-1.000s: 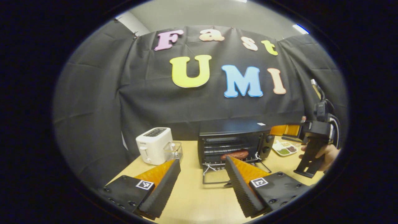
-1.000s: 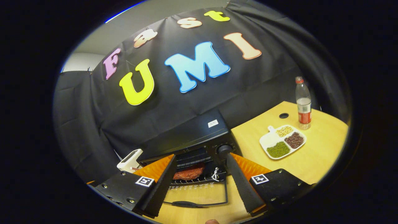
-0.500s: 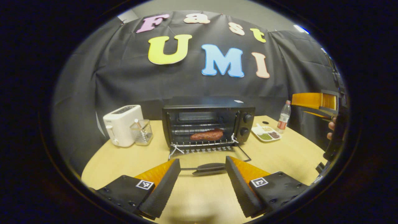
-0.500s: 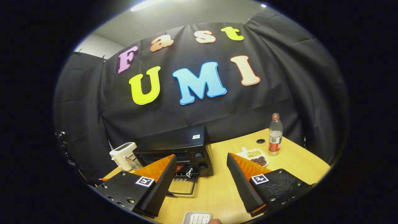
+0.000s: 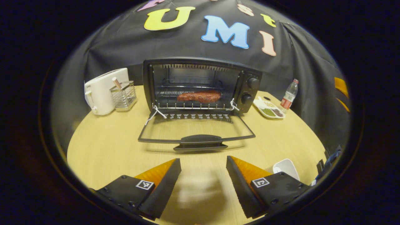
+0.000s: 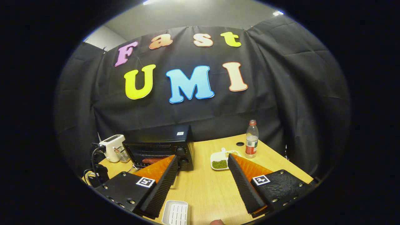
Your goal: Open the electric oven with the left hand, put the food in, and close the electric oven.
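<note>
A black electric oven [image 5: 200, 84] stands on the wooden table with its glass door [image 5: 197, 128] folded down flat and the door handle [image 5: 200, 143] nearest me. A reddish-brown piece of food [image 5: 199, 96] lies on the wire rack inside. My left gripper [image 5: 203, 184] hovers open just in front of the handle, with nothing between its fingers. In the right gripper view the oven [image 6: 161, 148] sits at the left with the food [image 6: 151, 160] inside. My right gripper [image 6: 201, 186] is open and empty, back from the oven above the table.
A white toaster [image 5: 101, 90] and a wire holder [image 5: 123, 95] stand left of the oven. A divided plate of beans [image 5: 269, 109] and a bottle [image 5: 289, 93] lie to its right. A small white tray [image 6: 175, 213] rests near the table's front edge. The other gripper [image 6: 97, 173] shows at the left.
My left gripper has dropped and come up close to the open door, facing the handle. My right gripper has drawn back from the oven and levelled out.
</note>
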### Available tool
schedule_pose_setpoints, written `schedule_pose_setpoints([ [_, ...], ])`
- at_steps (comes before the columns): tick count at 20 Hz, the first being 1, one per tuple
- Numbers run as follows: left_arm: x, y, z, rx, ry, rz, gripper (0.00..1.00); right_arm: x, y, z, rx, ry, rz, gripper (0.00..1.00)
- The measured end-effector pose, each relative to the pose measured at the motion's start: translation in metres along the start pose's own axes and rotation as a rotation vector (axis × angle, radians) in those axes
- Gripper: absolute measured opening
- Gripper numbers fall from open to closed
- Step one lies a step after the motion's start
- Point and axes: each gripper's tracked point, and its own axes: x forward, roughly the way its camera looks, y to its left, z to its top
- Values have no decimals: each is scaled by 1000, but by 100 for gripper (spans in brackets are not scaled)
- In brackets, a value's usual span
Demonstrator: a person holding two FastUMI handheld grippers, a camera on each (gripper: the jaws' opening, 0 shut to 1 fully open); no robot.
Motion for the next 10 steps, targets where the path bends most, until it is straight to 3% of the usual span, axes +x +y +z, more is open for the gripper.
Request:
schedule_pose_setpoints([
  [2,12,1,-5,11,26,15,100,-4,-9,2,-1,0,-37,98],
  [3,18,-2,-7,16,35,18,92,-5,-12,3,1,-4,-53,98],
  [4,25,-4,-8,21,42,18,100,-6,-14,5,1,-7,-63,98],
  [10,53,-9,-4,44,51,40,96,-16,-21,14,-56,-37,-95,98],
])
